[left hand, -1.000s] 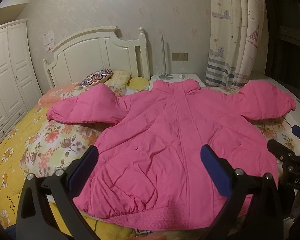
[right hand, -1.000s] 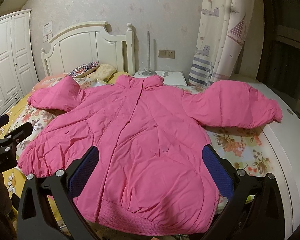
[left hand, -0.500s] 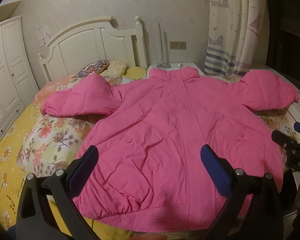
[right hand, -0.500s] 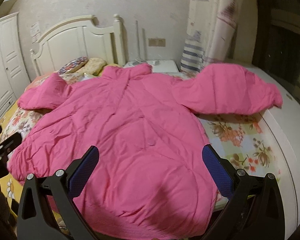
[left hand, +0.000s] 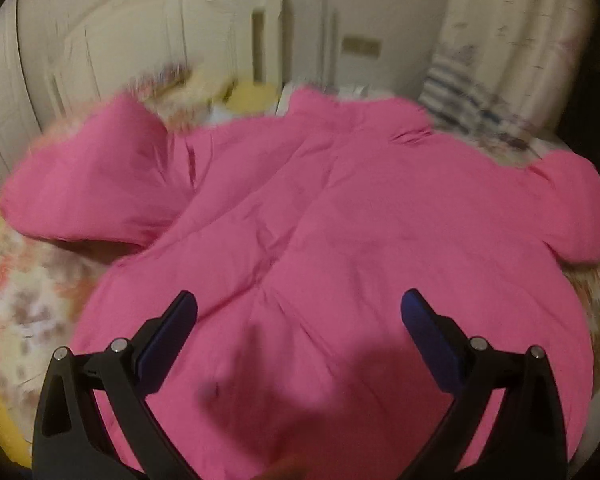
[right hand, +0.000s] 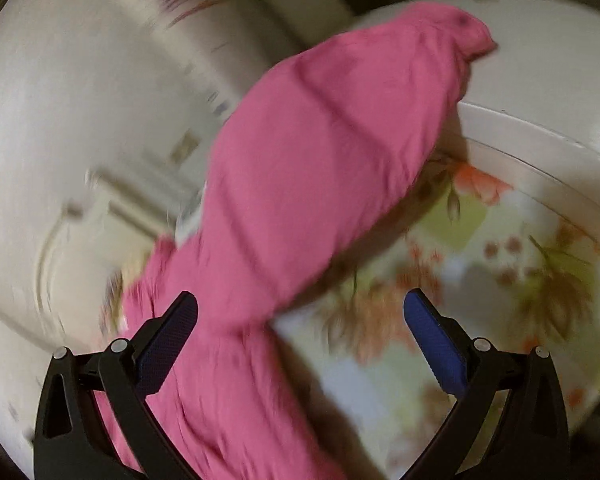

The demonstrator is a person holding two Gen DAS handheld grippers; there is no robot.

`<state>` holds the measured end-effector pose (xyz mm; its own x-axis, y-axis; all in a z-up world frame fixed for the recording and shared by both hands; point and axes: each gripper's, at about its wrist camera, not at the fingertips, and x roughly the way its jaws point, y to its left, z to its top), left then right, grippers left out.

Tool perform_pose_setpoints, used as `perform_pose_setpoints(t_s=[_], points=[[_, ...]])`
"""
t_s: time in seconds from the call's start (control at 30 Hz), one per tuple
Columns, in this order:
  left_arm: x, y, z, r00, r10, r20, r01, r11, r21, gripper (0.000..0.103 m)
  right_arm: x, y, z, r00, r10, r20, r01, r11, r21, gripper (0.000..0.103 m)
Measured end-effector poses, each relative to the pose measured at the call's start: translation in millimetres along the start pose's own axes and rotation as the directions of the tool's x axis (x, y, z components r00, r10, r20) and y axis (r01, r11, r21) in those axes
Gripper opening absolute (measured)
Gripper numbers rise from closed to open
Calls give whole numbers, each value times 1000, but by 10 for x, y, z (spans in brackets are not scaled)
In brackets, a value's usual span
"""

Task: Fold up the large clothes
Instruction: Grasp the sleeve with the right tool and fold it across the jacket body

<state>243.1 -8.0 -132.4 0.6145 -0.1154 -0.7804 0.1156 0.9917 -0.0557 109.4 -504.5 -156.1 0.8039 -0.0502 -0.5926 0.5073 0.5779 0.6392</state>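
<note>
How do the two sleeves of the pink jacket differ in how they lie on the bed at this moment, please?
In the left wrist view, the left sleeve lies on the floral bedding near the pillows, while the right sleeve reaches toward the bed's white edge. The right gripper points along the right sleeve from close range; the left gripper hovers over the jacket's body, away from the left sleeve. Both sleeves are puffy, pink, spread outward and ungrasped.

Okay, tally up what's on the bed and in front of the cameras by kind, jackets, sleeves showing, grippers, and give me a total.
Pink jacket: 1
Jacket sleeves, left sleeve and right sleeve: 2
Grippers, both open, left gripper and right gripper: 2
Floral bedspread: 1
Total: 6
</note>
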Motion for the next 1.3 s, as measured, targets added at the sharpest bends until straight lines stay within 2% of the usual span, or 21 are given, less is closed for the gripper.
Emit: perform_pose_setpoints(t_s=[0.1, 0.2, 0.33, 0.4, 0.57, 0.63, 0.7, 0.77, 0.8, 0.83, 0.87, 0.93, 1.0, 1.03, 1.07, 1.1, 1.13, 1.17, 1.23, 1.27, 1.3], points=[[328, 229, 72, 998, -36, -47, 32, 995, -91, 100, 235, -36, 187, 1000, 5, 20, -5, 999, 39, 99], [517, 399, 7, 998, -61, -34, 56, 990, -130, 100, 500, -153, 314, 1000, 3, 15, -5, 989, 149, 99], [529, 428, -138, 997, -79, 25, 82, 991, -102, 101, 717, -334, 420, 998, 15, 55, -27, 975, 223, 97], [551, 392, -162, 998, -64, 22, 65, 994, -86, 101, 789, -384, 472, 997, 10, 76, -28, 970, 242, 92], [591, 316, -170, 1000, -24, 6, 25, 999, -48, 101, 714, -500, 531, 977, 70, 200, -130, 943, 305, 78], [589, 312, -168, 1000, -26, 6, 26, 998, -49, 101, 628, -448, 555, 965, 73, 252, -145, 949, 280, 64], [590, 322, -168, 999, -31, 7, 31, 998, -51, 101, 532, -294, 611, 947, 62, 314, -130, 971, 201, 45], [589, 317, -165, 999, -31, 9, 31, 998, -49, 101, 424, 17, 648, 925, 48, 377, -83, 994, 77, 37], [590, 317, -164, 999, -30, 10, 31, 998, -48, 101, 380, 133, 642, 915, 50, 399, -67, 997, 29, 34], [589, 325, -165, 999, -31, 10, 32, 998, -48, 101, 323, 402, 645, 896, 62, 439, -37, 997, -65, 33], [582, 336, -178, 999, -32, 12, 32, 998, -48, 101, 300, 544, 648, 889, 74, 452, -25, 993, -113, 32], [585, 344, -175, 999, -35, 15, 36, 998, -51, 101, 297, 1098, 578, 874, 136, 466, 13, 953, -302, 32], [584, 359, -180, 999, -37, 18, 38, 998, -52, 101, 368, 1604, 428, 873, 194, 448, 43, 884, -466, 32], [588, 361, -176, 999, -38, 18, 39, 998, -52, 101, 431, 1865, 323, 876, 219, 430, 59, 836, -546, 32], [583, 368, -182, 999, -40, 20, 41, 998, -54, 101, 534, 2166, 138, 886, 246, 393, 73, 763, -643, 32], [583, 373, -181, 999, -41, 21, 42, 998, -55, 101, 627, 2348, -21, 896, 257, 361, 79, 710, -700, 33], [581, 375, -183, 999, -42, 21, 43, 998, -56, 101, 767, 2554, -252, 914, 260, 312, 84, 630, -772, 33], [581, 379, -184, 999, -43, 22, 45, 997, -57, 101, 929, 2719, -522, 932, 241, 269, 101, 542, -834, 33], [584, 386, -184, 999, -46, 23, 48, 997, -58, 101, 1267, 2935, -925, 962, 179, 206, 121, 398, -909, 33], [583, 390, -188, 999, -49, 24, 50, 997, -59, 101, 1461, 2978, -1123, 977, 133, 164, 112, 331, -937, 33], [583, 386, -186, 998, -50, 25, 52, 997, -60, 101, 1536, 2901, -1356, 988, 94, 121, 88, 295, -952, 33]])
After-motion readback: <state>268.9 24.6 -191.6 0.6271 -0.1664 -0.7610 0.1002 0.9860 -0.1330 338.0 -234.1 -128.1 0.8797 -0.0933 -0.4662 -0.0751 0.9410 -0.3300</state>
